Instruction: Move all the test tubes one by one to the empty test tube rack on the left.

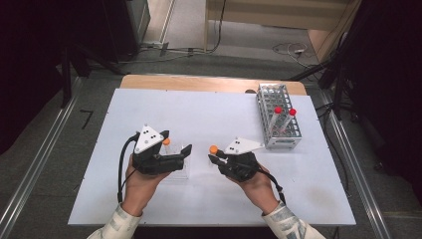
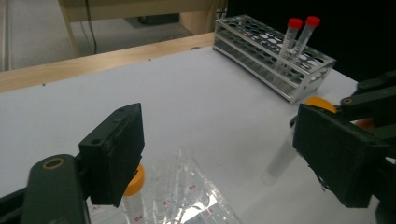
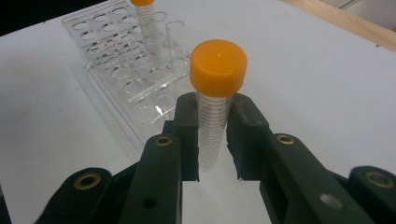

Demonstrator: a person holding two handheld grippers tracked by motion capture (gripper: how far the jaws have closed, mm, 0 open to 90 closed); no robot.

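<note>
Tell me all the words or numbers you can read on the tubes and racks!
None can be read.
Orange-capped tube: black scale lines, no legible numbers.
Clear rack: small red marks by the holes, too blurred.
Second orange-capped tube: red marks, too blurred.
Metal rack and red-capped tubes: no writing visible.

Overhead cam fwd-down; two close tool-cams.

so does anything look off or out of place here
Nothing spilled or damaged. The two red-capped tubes lean in the metal rack rather than standing straight. The right hand-held gripper holds an orange-capped tube.
</note>
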